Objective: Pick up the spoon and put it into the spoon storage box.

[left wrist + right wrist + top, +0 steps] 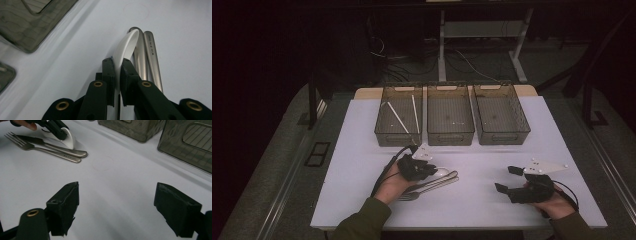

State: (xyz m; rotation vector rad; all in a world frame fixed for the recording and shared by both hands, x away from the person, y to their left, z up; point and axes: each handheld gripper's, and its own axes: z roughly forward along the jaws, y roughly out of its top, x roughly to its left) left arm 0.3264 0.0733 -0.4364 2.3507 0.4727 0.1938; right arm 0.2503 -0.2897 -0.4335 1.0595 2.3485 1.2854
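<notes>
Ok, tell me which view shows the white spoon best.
The left gripper view: the white spoon fills the centre, its handle clamped between the left gripper jaws beside two metal handles. The right gripper view shows it far off, partly hidden by that gripper. In the high view it is a small pale sliver.

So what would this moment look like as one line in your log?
left gripper: shut on white spoon | right gripper: open, idle | fork, knife: on table

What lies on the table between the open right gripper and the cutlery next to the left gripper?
Nothing: in the right gripper view, bare white table runs from the right gripper to the fork and the second metal piece.
</notes>
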